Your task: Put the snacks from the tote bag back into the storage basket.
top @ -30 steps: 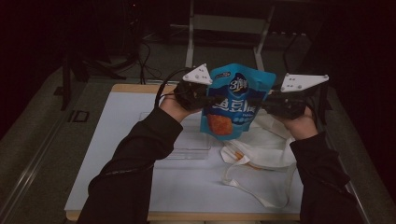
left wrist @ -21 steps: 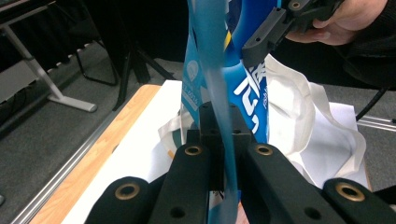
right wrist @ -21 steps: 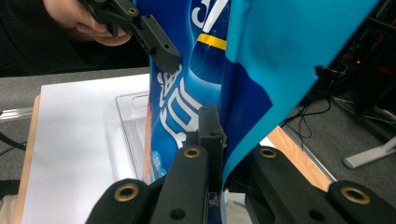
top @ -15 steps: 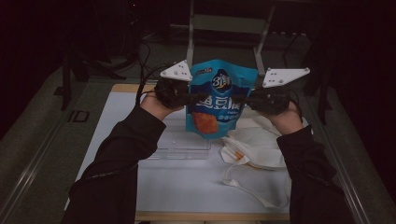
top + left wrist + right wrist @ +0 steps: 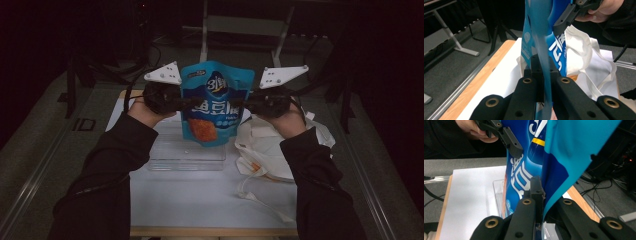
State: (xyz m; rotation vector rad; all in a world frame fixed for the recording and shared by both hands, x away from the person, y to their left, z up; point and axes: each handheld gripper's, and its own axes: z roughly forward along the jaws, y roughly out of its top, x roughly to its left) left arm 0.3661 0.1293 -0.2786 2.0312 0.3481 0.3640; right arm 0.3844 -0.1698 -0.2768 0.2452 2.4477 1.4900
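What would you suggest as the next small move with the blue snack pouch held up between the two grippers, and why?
Probably lower it straight down. The left gripper and right gripper each pinch a side edge of the blue snack pouch, which hangs upright in the air just above the clear tray, with the white tote bag lying beside it.

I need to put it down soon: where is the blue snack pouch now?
In the high view the blue snack pouch hangs mid-table, held between the left tool and right tool, above the clear tray.
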